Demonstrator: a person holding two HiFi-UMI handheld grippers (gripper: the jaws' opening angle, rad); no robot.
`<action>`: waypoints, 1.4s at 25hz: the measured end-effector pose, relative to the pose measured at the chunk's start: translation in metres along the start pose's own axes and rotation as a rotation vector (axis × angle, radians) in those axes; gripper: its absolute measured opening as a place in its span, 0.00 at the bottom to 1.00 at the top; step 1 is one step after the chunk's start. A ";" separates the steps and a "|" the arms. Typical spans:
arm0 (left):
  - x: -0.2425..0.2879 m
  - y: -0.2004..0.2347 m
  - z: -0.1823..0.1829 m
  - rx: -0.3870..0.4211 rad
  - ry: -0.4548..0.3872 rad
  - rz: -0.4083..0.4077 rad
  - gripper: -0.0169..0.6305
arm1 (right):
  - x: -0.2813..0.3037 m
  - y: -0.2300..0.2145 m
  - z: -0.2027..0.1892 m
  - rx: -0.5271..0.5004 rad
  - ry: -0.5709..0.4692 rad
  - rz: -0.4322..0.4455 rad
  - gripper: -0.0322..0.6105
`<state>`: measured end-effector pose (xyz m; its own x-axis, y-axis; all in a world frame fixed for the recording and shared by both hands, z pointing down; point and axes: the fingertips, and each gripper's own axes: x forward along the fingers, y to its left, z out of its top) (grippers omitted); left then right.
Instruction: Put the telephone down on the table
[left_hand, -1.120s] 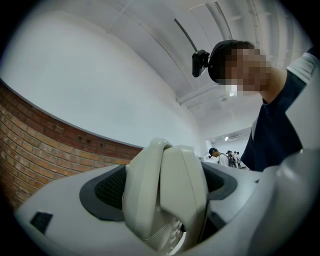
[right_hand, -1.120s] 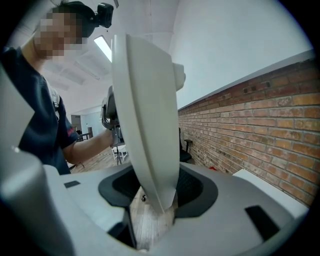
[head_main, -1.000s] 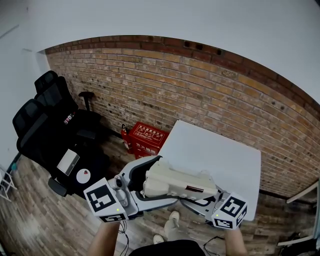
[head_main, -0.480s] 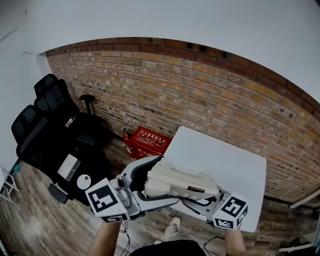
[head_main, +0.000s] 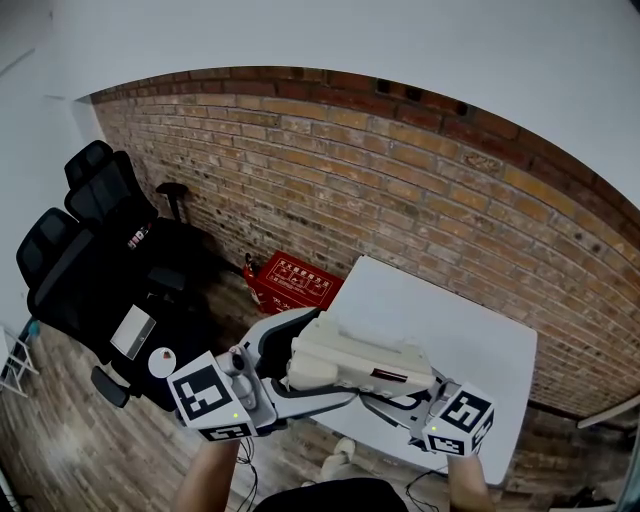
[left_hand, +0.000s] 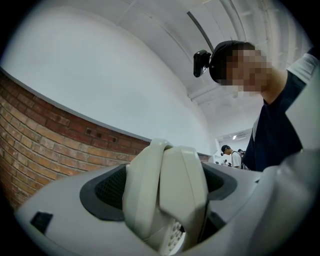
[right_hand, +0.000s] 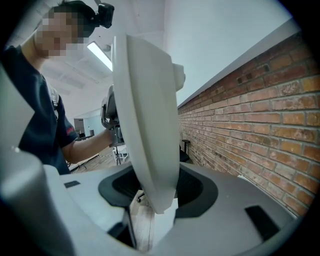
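So, left gripper (left_hand: 165, 210) and right gripper (right_hand: 155, 200) each had jaws clamped partway closed on the cream plastic telephone (head_main: 355, 362), holding it up near the white rectangular table (head_main: 455, 330).

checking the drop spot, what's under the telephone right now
The telephone hangs between the left gripper and right gripper, above the white table's near edge and the wooden floor. The tabletop right under it is covered by the telephone itself.

Your way ahead: open table (head_main: 455, 325) top; brick wall (head_main: 400, 200) behind; red crate (head_main: 292, 279), chairs (head_main: 85, 250) left.
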<state>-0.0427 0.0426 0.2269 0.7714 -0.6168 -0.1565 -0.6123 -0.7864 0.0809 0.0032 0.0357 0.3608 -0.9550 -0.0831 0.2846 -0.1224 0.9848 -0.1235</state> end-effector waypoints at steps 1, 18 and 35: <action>0.004 0.003 -0.001 -0.002 0.002 0.001 0.74 | -0.001 -0.005 -0.001 0.002 0.001 0.002 0.36; 0.065 0.044 -0.019 -0.021 0.042 0.052 0.74 | -0.014 -0.076 -0.008 0.025 -0.009 0.051 0.36; 0.092 0.070 -0.032 -0.066 0.087 -0.001 0.73 | -0.014 -0.104 -0.015 0.086 -0.010 0.013 0.36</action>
<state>-0.0089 -0.0700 0.2499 0.7858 -0.6144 -0.0713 -0.6012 -0.7857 0.1455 0.0335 -0.0633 0.3842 -0.9592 -0.0722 0.2734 -0.1323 0.9691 -0.2081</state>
